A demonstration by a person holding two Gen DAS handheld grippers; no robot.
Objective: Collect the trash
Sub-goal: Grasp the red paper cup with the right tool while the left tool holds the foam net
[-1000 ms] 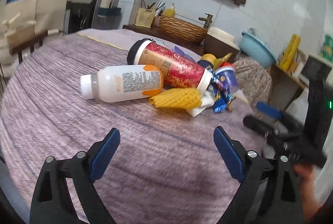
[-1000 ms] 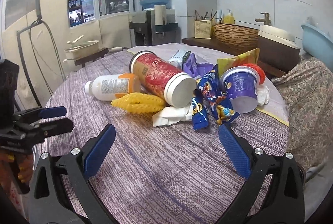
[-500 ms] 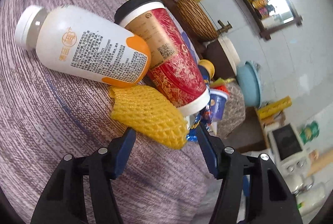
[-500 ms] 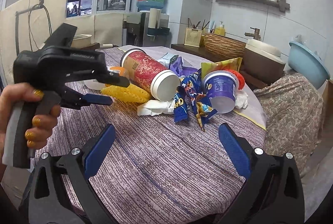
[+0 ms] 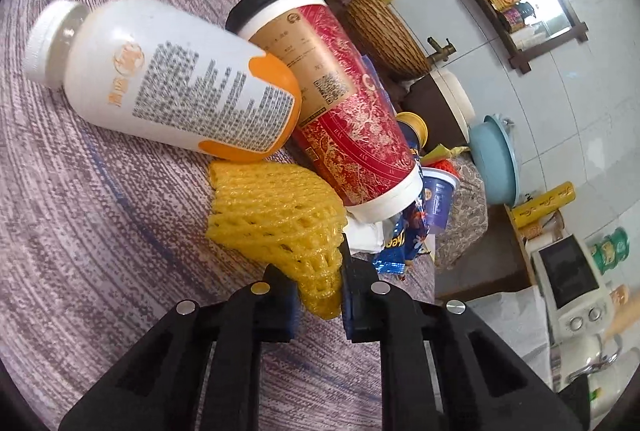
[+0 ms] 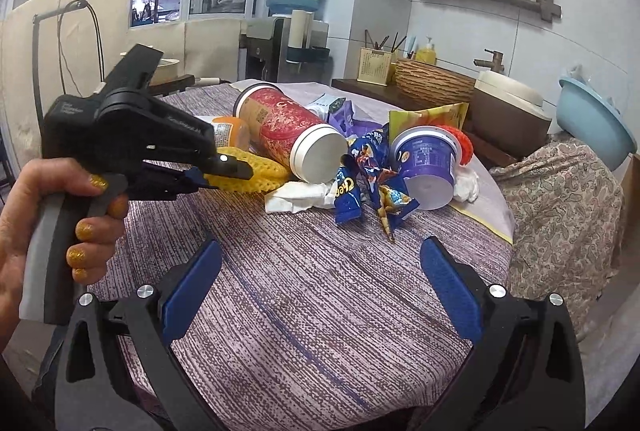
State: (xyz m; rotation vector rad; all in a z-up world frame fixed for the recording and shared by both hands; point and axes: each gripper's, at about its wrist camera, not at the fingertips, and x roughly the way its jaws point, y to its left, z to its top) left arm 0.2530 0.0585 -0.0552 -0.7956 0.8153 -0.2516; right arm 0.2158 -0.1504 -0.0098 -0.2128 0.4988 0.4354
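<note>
A yellow foam fruit net lies at the near edge of a small heap of trash on a round table covered in a purple woven cloth. Our left gripper now has its two fingers pressed in on the net's near corner, pinching it; half a second ago those fingers were spread on either side of the net, and a second ago the gripper was well back from the heap. So the first grab of the pickup looks made, though the net is not yet lifted: it rests on the cloth, touching the white plastic bottle that lies on its side just behind it.

Beside the bottle lies a tall red paper cup, also on its side, its rim toward a crumpled white tissue. Further along the heap are blue snack wrappers and a tipped purple yogurt tub.

Our right gripper hovers low over bare cloth, its blue-padded fingers spread wide and holding nothing, well apart from the heap. From its view we see our left hand squeezing the left gripper's handle.

We see no bin or bag in either view, so we judge nearly all of the collecting remains to be done.
</note>
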